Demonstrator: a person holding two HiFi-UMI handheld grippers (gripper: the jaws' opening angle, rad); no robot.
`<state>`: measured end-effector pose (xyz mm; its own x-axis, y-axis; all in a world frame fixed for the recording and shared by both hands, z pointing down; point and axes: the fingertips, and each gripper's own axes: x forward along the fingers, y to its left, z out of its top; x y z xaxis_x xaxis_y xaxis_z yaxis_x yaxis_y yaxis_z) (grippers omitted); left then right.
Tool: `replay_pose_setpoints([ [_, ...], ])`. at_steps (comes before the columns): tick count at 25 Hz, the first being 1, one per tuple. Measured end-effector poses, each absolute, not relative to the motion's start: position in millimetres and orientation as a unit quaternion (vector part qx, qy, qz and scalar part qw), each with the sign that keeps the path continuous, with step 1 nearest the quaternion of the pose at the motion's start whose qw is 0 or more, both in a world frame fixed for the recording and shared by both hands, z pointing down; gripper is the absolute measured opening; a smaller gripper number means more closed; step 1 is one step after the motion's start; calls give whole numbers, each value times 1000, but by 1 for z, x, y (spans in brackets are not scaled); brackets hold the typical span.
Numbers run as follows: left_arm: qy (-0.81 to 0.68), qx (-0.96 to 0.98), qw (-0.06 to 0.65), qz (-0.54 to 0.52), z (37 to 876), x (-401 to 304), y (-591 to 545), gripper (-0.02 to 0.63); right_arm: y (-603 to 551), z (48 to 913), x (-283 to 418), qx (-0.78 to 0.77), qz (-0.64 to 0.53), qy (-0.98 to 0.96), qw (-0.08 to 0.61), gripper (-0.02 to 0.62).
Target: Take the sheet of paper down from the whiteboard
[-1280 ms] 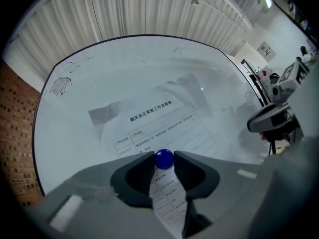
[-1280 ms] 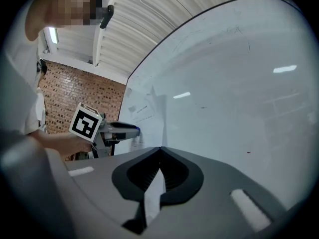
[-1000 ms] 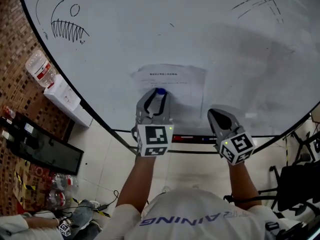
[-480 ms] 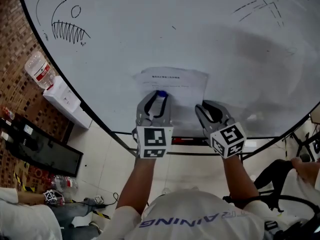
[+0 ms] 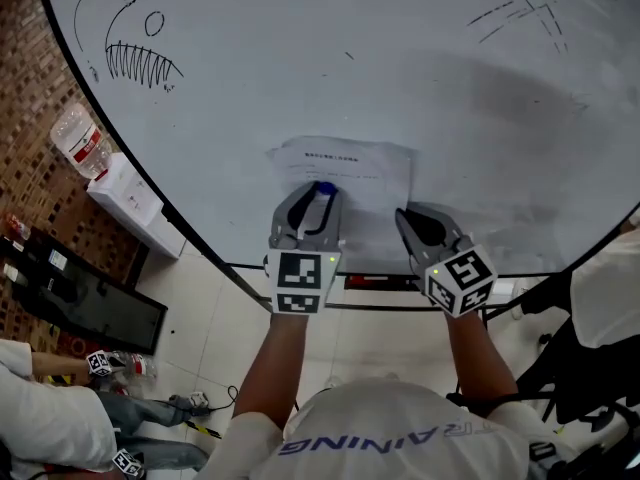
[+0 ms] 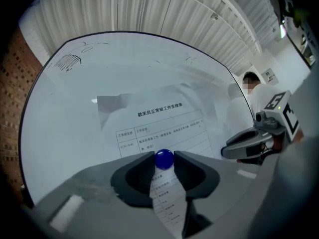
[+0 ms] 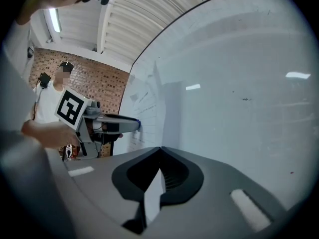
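A printed sheet of paper (image 5: 350, 161) hangs on the whiteboard (image 5: 420, 58), pinned by a round blue magnet (image 5: 323, 187). My left gripper (image 5: 318, 190) points level at the board, and its jaws are closed on the magnet (image 6: 164, 159), with the sheet (image 6: 159, 126) behind it. My right gripper (image 5: 408, 214) is at the sheet's lower right corner. In the right gripper view its jaws (image 7: 160, 151) are shut on the paper's edge (image 7: 152, 198). The left gripper (image 7: 135, 125) shows beyond it, against the sheet (image 7: 145, 108).
A fish sketch (image 5: 130, 48) marks the board's upper left. A water dispenser (image 5: 125, 196) with a bottle (image 5: 78, 136) stands at the left by a brick wall. The board's tray (image 5: 375, 281) runs below the grippers. People are at the lower left (image 5: 50, 428) and right (image 5: 605, 293).
My right gripper has moved left and closer to the board, onto the sheet's lower right corner. The left gripper has stayed at the magnet. People around have shifted.
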<state>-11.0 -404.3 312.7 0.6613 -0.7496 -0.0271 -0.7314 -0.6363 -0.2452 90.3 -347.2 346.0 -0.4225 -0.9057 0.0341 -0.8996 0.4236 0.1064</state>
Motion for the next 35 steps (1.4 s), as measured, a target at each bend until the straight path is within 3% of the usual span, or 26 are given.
replay_pose_setpoints([
  [18,438,-898,-53,-5,409,-87,-363,130,-296,395,142,571,4,-820,41,8],
  [35,434,-898,-69,3,420,-86,-354,130,-277,406,164,583,-1,-811,41,8],
])
